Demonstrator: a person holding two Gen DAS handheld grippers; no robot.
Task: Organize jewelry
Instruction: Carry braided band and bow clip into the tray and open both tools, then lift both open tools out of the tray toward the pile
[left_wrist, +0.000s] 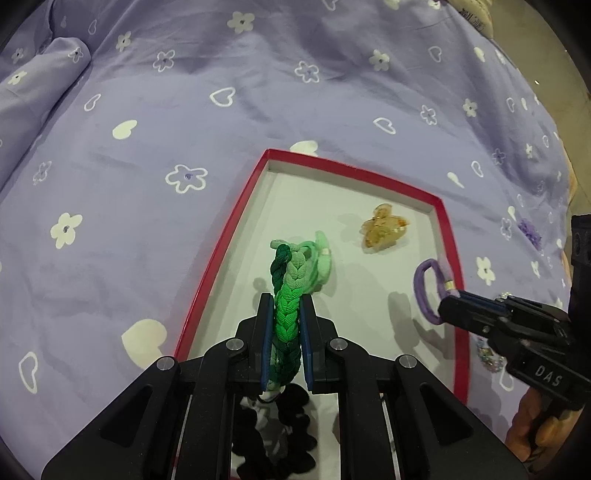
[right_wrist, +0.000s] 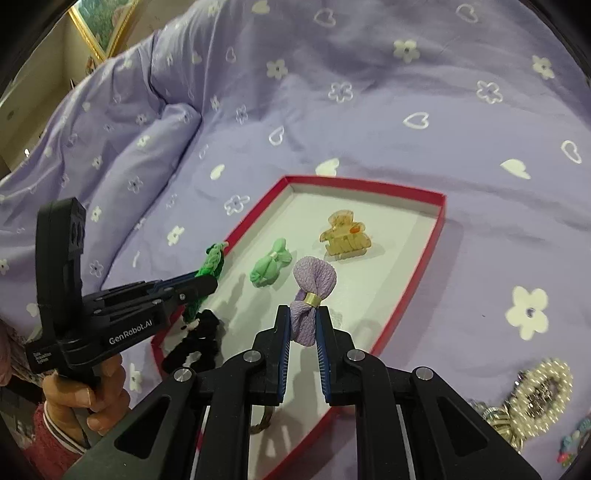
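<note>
A red-rimmed tray with a white floor lies on the purple bedspread; it also shows in the right wrist view. My left gripper is shut on a green braided hair tie above the tray's left side; that gripper also shows in the right wrist view. My right gripper is shut on a lilac hair tie over the tray; in the left wrist view that gripper holds the same tie. A light green hair tie, an amber claw clip and a black scrunchie lie in the tray.
Beaded and pearl hair accessories lie on the bedspread right of the tray. A rolled fold of purple bedding rises at the far left. A small brown loop lies in the tray under my right gripper.
</note>
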